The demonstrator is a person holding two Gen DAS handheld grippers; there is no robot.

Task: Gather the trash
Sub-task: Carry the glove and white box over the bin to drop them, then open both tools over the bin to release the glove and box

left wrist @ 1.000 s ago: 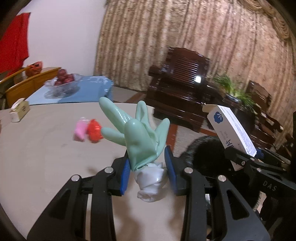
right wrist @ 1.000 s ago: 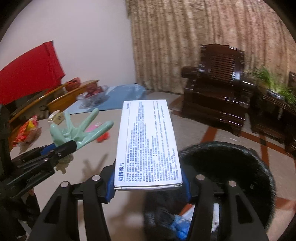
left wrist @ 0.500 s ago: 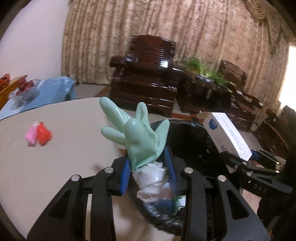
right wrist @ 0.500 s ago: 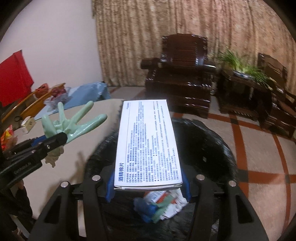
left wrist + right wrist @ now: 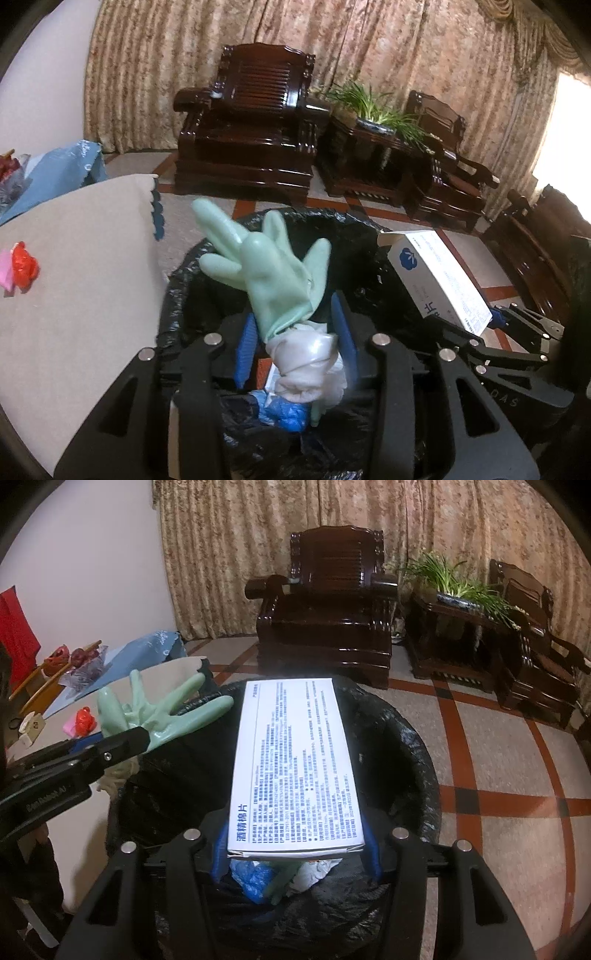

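My left gripper [image 5: 295,332] is shut on a mint-green rubber glove [image 5: 266,266] with a white inner cuff, held above the open black-lined trash bin [image 5: 354,236]. My right gripper [image 5: 295,845] is shut on a white printed box [image 5: 291,760], also above the bin [image 5: 406,746]. The box shows in the left wrist view [image 5: 439,280], the glove in the right wrist view [image 5: 162,712]. Blue and white trash [image 5: 258,878] lies inside the bin.
A beige table [image 5: 74,280] lies left of the bin, with red and pink wrappers [image 5: 20,267] on it. Dark wooden armchairs [image 5: 251,129], a plant stand [image 5: 369,122] and a tiled floor [image 5: 517,757] lie beyond.
Both grippers have swung from over the table to over the bin, carrying the glove and the box. The bin's inside now shows below both.
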